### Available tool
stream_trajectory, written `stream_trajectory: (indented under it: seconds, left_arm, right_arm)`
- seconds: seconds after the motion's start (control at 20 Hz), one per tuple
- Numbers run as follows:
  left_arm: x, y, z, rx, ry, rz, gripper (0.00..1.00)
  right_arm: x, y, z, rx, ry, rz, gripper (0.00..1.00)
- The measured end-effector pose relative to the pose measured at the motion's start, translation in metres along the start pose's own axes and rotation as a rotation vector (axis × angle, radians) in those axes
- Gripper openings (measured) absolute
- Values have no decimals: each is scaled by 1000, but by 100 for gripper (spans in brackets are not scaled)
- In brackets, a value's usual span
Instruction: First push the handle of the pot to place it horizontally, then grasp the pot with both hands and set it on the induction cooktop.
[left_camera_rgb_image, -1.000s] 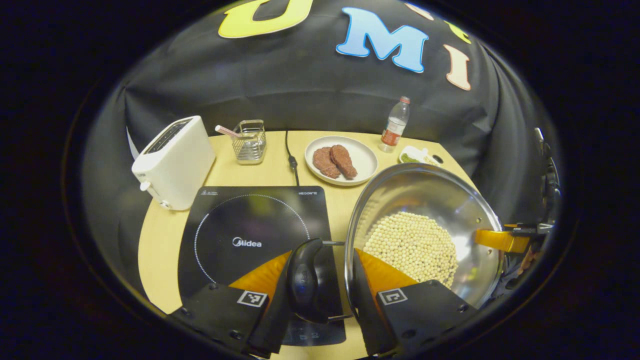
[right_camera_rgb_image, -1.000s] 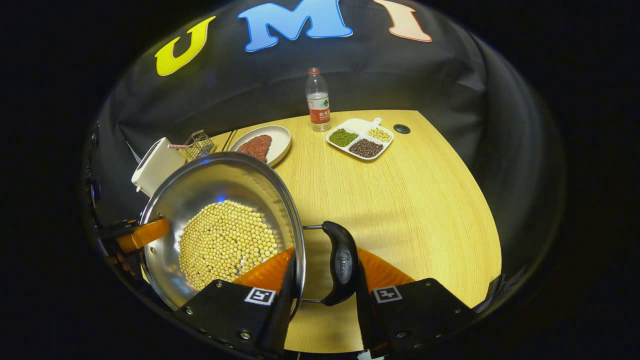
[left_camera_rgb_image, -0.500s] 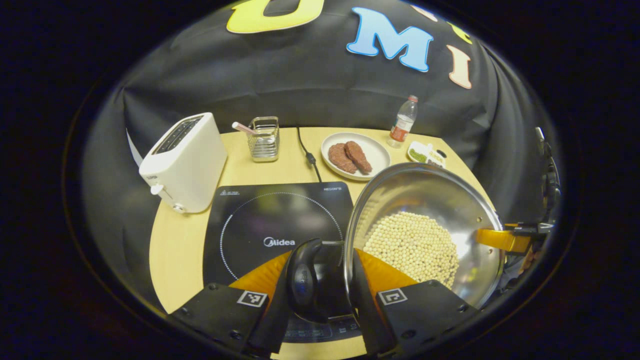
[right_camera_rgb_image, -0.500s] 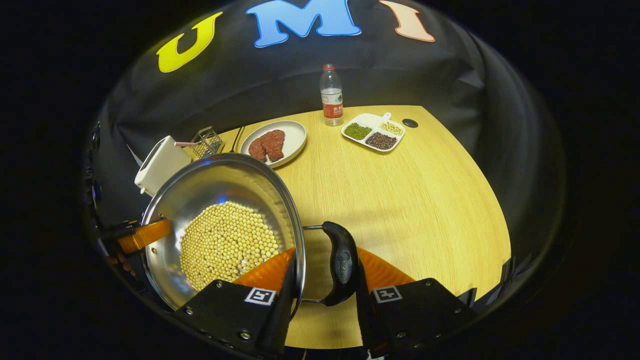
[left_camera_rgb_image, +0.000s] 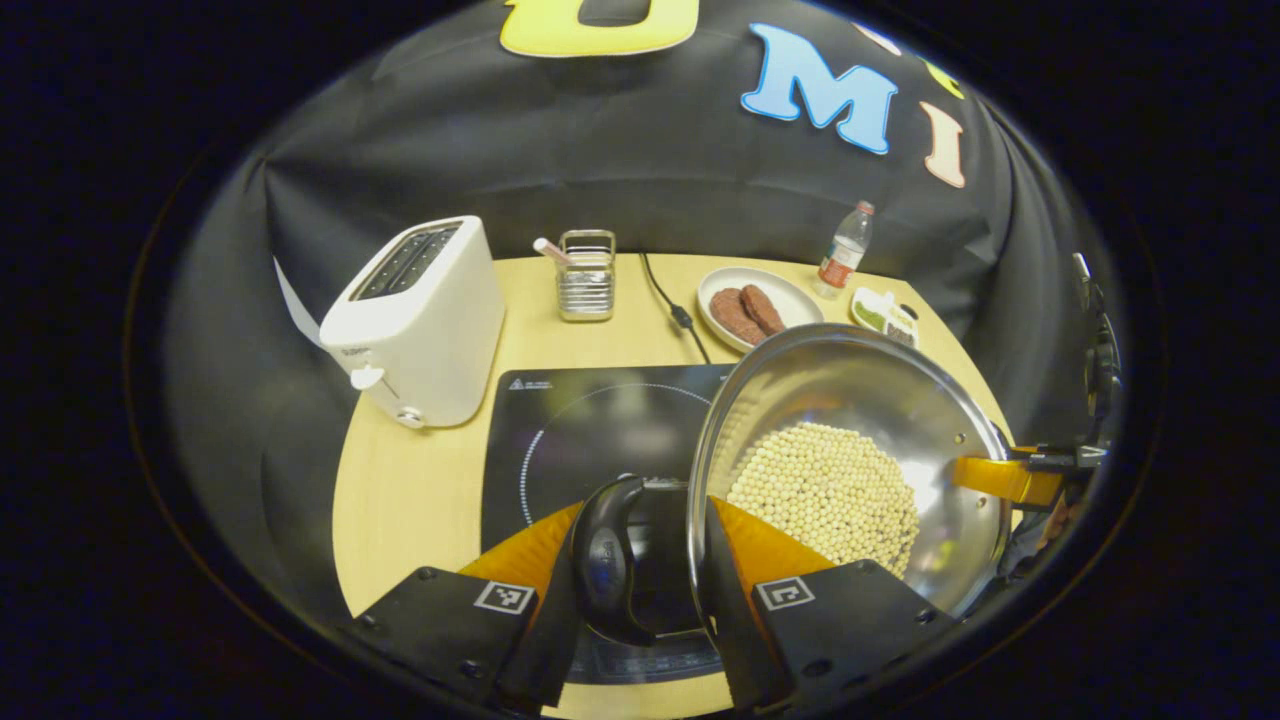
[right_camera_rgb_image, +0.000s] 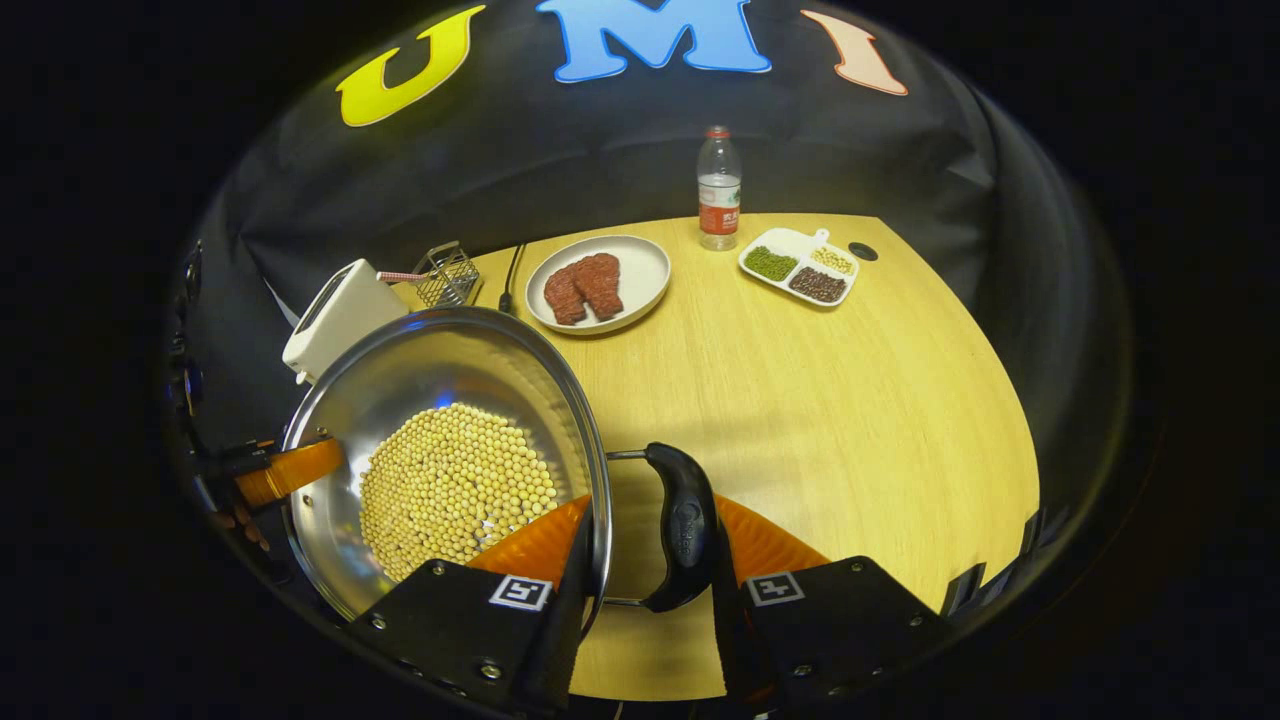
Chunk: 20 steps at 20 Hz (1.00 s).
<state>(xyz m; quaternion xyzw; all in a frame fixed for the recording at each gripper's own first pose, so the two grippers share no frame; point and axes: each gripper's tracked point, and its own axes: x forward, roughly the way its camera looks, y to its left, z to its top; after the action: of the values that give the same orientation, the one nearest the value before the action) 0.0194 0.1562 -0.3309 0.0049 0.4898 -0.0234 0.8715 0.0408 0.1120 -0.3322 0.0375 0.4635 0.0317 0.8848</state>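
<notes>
Pot (left_camera_rgb_image: 840, 470), filled with beans, is held off the table by both grippers. Left gripper view: left gripper (left_camera_rgb_image: 640, 570) is clamped on one handle and the rim; cooktop (left_camera_rgb_image: 590, 420) has slid under the pot's near edge, so placement is judged close. Right gripper view: right gripper (right_camera_rgb_image: 645, 545) is pinched on the opposite handle (right_camera_rgb_image: 680, 525); table (right_camera_rgb_image: 850, 400) has shifted beneath.

The left gripper (left_camera_rgb_image: 640, 575) clamps the black side handle (left_camera_rgb_image: 607, 575) of the shiny steel pot of pale beans (left_camera_rgb_image: 845, 465), held above the black induction cooktop (left_camera_rgb_image: 590, 435) beside a white toaster (left_camera_rgb_image: 418, 325).
</notes>
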Motion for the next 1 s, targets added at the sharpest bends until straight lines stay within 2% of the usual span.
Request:
stream_trajectory:
  seconds: [0.35,0.4,0.45,0.65,0.7,1.0]
  left_arm:
    - [-2,41,0,-5,7,14,66]
    - [-2,45,0,-9,7,14,69]
    - [0,49,0,-13,8,15,66]
    - [0,68,2,-22,9,17,66]
    - [-1,73,6,-23,7,19,69]
    - [7,95,14,-32,17,27,66]
  right_arm:
    - [10,40,-4,2,13,9,56]
    - [11,44,-3,-1,13,10,56]
    - [13,48,-3,-5,12,9,56]
    - [19,65,2,-12,9,14,56]
    - [21,69,3,-13,9,19,56]
    - [32,88,10,-20,7,23,56]
